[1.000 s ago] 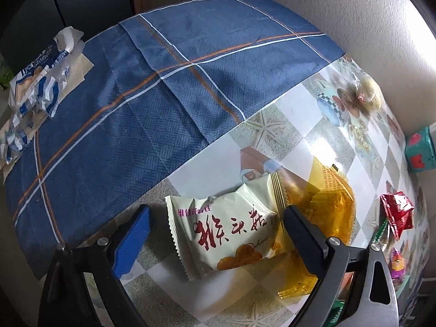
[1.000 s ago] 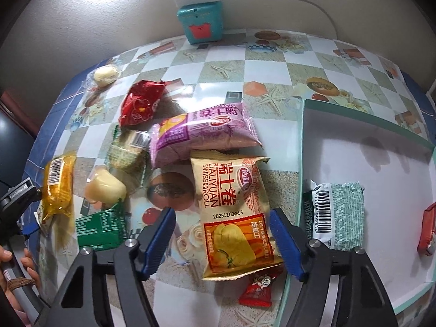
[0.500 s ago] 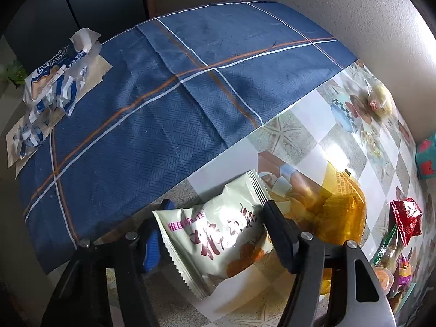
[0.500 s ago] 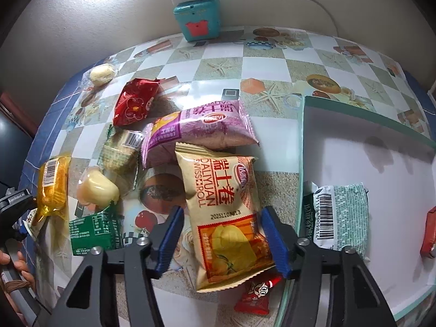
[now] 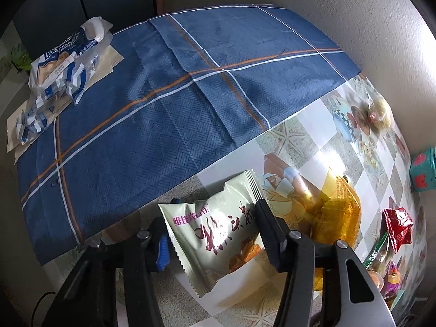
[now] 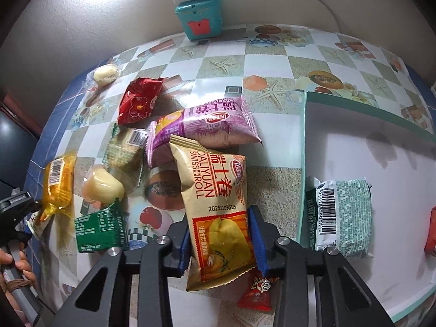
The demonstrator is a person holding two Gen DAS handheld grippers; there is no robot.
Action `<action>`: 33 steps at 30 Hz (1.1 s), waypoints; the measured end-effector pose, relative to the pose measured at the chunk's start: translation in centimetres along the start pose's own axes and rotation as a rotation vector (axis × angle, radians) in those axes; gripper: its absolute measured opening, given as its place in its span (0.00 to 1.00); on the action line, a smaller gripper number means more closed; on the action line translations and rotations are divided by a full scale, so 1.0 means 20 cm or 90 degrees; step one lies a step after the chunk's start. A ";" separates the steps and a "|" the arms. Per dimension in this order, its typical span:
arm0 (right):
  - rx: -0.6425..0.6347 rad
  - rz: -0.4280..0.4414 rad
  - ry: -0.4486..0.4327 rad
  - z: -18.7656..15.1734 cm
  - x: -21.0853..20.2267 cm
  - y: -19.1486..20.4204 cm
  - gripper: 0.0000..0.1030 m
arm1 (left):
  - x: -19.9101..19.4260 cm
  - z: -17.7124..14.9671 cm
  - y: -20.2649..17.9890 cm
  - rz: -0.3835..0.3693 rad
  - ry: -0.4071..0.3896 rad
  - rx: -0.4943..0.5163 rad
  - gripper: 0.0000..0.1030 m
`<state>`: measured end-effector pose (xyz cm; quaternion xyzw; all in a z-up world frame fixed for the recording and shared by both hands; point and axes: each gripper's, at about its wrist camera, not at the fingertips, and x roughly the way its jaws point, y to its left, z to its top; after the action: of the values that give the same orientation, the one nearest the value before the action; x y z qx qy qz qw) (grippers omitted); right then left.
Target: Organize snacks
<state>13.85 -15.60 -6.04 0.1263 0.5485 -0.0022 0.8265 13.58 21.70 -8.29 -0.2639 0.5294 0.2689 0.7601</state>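
Left wrist: left tool (image 5: 211,235) clamped on the pale green snack packet (image 5: 218,234), pads at mid-body, packet just off the counter (image 5: 308,136) beside the yellow wafer pack (image 5: 338,212). Keep the squeeze light, contents likely crush.

Right wrist: right tool (image 6: 220,238) pinching the Daliyuan Swiss roll pack (image 6: 215,199) at its lower end; top edge overlaps the purple pack (image 6: 204,133). Lift straight up to clear it, then carry right into the white tray (image 6: 302,163), next to the green-patterned packet (image 6: 340,212).
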 end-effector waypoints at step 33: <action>-0.011 0.033 -0.048 0.03 -0.25 0.05 0.38 | -0.21 0.03 0.08 -0.082 -0.026 -0.049 0.30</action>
<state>12.59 -15.51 -1.11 0.1330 0.5134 0.0196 0.8475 11.78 22.72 -4.33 -0.3208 0.4853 0.2446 0.7758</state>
